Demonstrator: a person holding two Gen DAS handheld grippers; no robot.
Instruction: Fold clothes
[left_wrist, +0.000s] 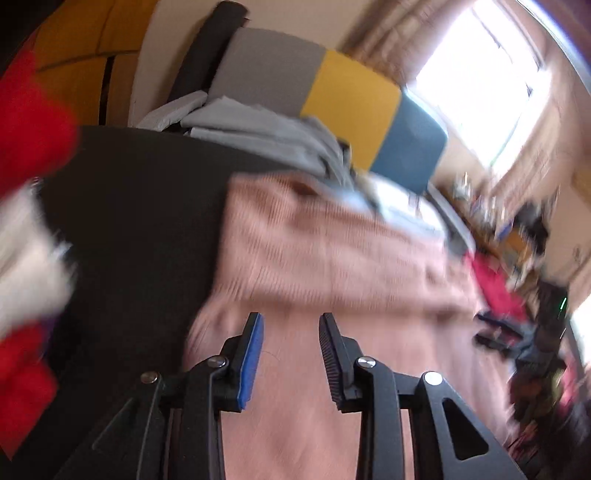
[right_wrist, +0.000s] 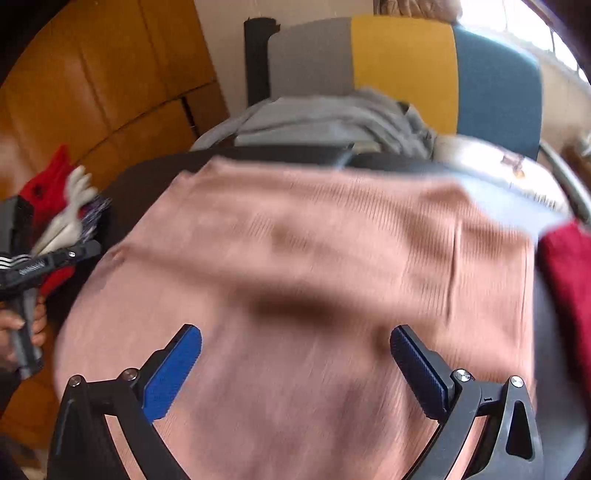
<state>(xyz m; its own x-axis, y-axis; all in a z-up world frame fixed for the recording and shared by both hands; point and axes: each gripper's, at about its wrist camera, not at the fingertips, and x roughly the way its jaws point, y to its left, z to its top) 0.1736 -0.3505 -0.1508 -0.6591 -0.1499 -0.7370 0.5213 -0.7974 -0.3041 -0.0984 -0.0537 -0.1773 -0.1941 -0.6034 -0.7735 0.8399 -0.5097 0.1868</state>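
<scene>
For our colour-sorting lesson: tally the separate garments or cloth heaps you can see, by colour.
Pink: 1, the ribbed pink garment
Grey: 1, the grey heap
Dark red: 1, the dark red cloth
Red and white: 1, the red-and-white pile
Total: 4

The pink ribbed garment (right_wrist: 295, 266) lies spread flat over the dark table (right_wrist: 147, 173), its far edge short of the table's far edge.

Both wrist views look steeply down, close over the shared pink garment (left_wrist: 332, 258)
</scene>
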